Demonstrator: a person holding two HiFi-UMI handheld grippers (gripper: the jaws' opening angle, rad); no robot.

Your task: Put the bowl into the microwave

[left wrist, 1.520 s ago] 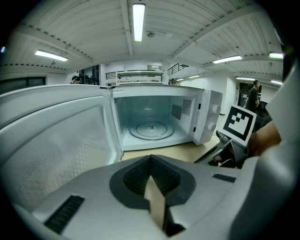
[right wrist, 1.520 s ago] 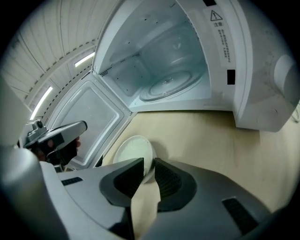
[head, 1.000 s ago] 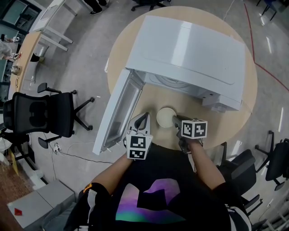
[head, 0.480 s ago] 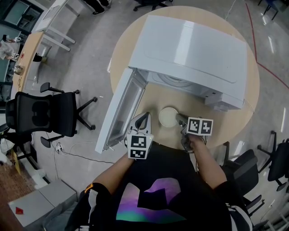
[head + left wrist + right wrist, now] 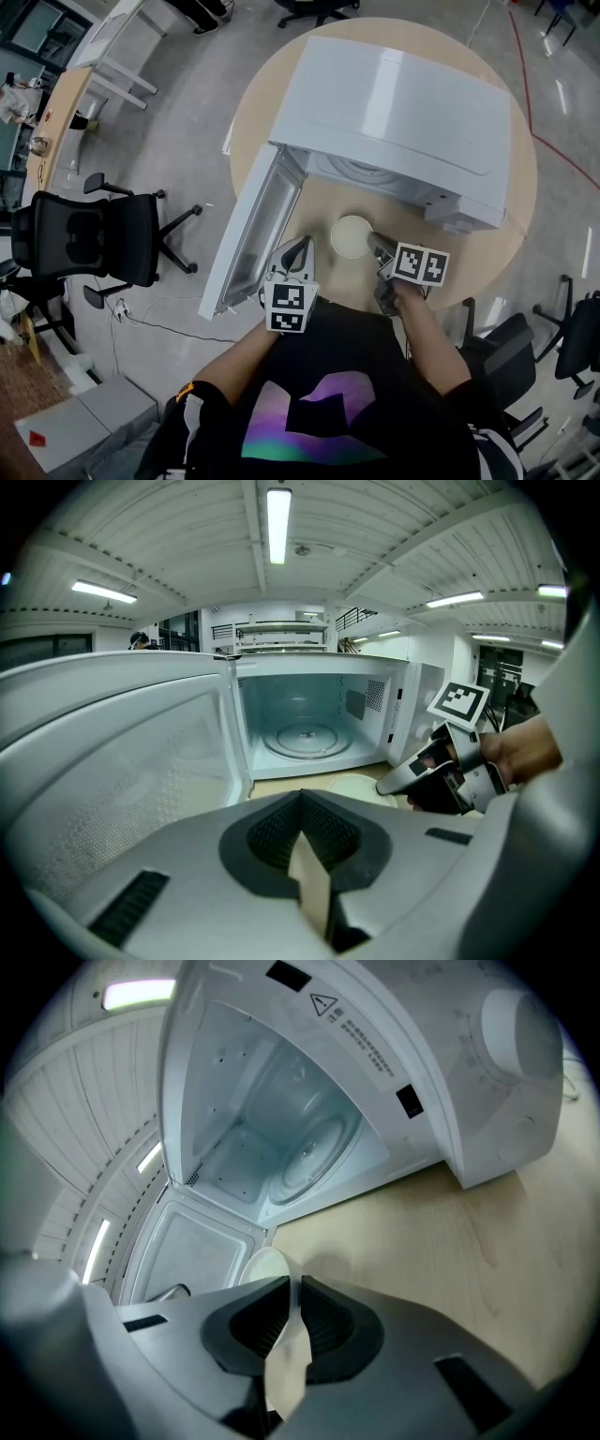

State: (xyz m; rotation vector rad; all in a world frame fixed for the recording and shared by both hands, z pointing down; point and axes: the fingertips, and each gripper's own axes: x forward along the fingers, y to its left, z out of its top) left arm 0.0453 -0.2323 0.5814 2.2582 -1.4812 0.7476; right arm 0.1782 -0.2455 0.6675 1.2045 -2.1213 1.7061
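Head view: right hand-held gripper [image 5: 373, 242] clamped on the near-right rim of a cream bowl [image 5: 352, 236], just ahead of its jaws over a round tan surface [image 5: 323, 199]. Unclear whether resting or lifted. Beyond the bowl, a white microwave [image 5: 403, 103], open toward the person. Left of that, the left hand-held gripper [image 5: 298, 246], jaws drawn together on nothing, just beside the swung-out door [image 5: 251, 234].

Left gripper view: jaws all but closed, only a thin tan sliver between them, nothing gripped. Straight ahead, the open microwave cavity with its glass turntable [image 5: 305, 738]. Door [image 5: 112, 761] spread wide to the left. Ahead and slightly right, the bowl [image 5: 361, 785], with the right hand-held gripper [image 5: 386, 786] at its rim, held in a person's hand [image 5: 520, 752].

Right gripper view: jaws pressed onto the bowl's thin cream wall [image 5: 267, 1265], rising between the ribbed pads. Ahead and up, the microwave cavity [image 5: 309, 1147], tilted in frame. Door [image 5: 197, 1251] to the left, past the bowl. Bare surface [image 5: 450, 1260] to the right. Round dial [image 5: 511, 1026] far up and right.
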